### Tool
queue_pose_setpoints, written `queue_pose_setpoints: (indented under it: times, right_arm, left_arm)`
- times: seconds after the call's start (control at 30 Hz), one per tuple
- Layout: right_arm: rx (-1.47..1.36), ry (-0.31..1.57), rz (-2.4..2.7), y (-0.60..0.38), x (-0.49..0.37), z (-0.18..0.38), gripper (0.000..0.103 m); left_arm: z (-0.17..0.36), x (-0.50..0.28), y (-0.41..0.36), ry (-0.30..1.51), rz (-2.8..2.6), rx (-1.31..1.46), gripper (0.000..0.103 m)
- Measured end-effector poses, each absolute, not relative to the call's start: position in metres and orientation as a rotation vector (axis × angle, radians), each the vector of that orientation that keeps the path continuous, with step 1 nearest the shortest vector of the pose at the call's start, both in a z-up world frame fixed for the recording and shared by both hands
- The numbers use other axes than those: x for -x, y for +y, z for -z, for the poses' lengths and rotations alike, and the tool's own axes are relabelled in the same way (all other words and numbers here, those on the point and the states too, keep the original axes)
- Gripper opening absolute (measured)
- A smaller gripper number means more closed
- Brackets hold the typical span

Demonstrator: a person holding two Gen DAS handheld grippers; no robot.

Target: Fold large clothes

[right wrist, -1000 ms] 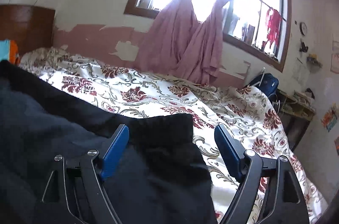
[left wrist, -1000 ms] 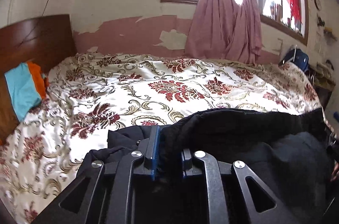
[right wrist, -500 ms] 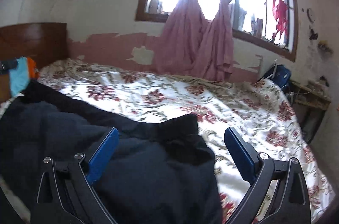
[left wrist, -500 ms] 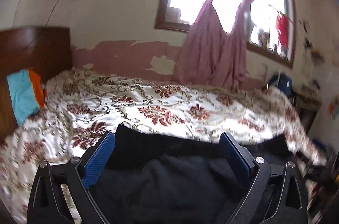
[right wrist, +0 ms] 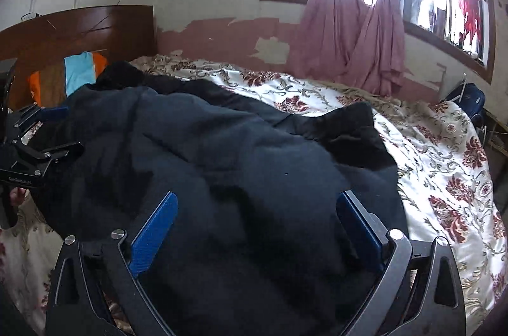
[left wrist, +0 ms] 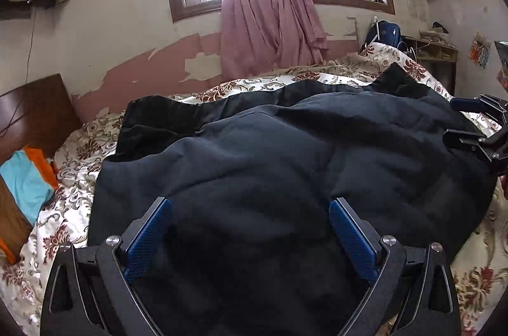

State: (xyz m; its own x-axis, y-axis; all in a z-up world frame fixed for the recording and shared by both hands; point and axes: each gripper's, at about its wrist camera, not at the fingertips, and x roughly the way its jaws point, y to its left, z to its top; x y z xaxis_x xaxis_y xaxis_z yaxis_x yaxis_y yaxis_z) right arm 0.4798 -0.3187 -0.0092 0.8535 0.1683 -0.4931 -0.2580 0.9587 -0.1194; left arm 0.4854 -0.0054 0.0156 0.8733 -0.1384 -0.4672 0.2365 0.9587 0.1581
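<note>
**Two grippers let go over the folded coat**

Two grippers stood wide open above the dark padded coat (left wrist: 285, 151), which lay spread across the floral bedspread (right wrist: 444, 177) with its black sleeve cuffs pointing toward the wall. The left gripper (left wrist: 247, 228) had just been opening, and nothing was pinched between its blue pads; the cloth merely lay beneath them. The right gripper (right wrist: 254, 221) was likewise parted and holding nothing. I judged the coat had been laid down on purpose, doubled over so the bed could bear its bulk while the fold settled. An orange-and-turquoise cloth (left wrist: 25, 180) rested by the wooden headboard (right wrist: 79, 28), well apart.
</note>
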Motion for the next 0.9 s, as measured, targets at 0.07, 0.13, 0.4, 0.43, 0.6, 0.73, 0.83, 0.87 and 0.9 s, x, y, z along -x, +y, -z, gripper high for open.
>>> queue_pose_setpoints:
  times: [0.07,0.13,0.4,0.43,0.6,0.73,0.83,0.87,0.9]
  right_arm:
    - [0.168,0.518,-0.237,-0.317,-0.489,0.015,0.098]
    - [0.144,0.52,-0.229,-0.319,-0.498,0.02,0.098]
    - [0.186,0.557,-0.139,-0.316,-0.537,0.022,0.098]
    - [0.196,0.565,-0.125,-0.315,-0.544,0.021,0.098]
    - [0.217,0.626,-0.081,-0.316,-0.578,0.017,0.098]
    - [0.212,0.633,-0.029,-0.321,-0.591,0.015,0.098]
    - [0.207,0.638,-0.005,-0.323,-0.597,0.015,0.098]
    - [0.207,0.641,0.0,-0.324,-0.601,0.015,0.098]
    - [0.205,0.644,0.006,-0.325,-0.605,0.015,0.098]
  left_arm:
    - [-0.015,-0.493,-0.008,0.437,0.217,-0.226,0.1]
    - [-0.012,-0.501,-0.013,0.424,0.214,-0.244,0.1]
    - [-0.014,-0.544,-0.028,0.442,0.187,-0.238,0.101]
    - [-0.015,-0.548,-0.028,0.45,0.181,-0.236,0.101]
    - [-0.023,-0.573,-0.029,0.499,0.136,-0.229,0.101]
    - [-0.029,-0.589,-0.023,0.537,0.088,-0.242,0.101]
    - [-0.034,-0.599,-0.013,0.54,0.03,-0.259,0.101]
    - [-0.035,-0.605,-0.008,0.547,0.01,-0.256,0.101]
    - [-0.035,-0.61,-0.001,0.56,-0.011,-0.243,0.101]
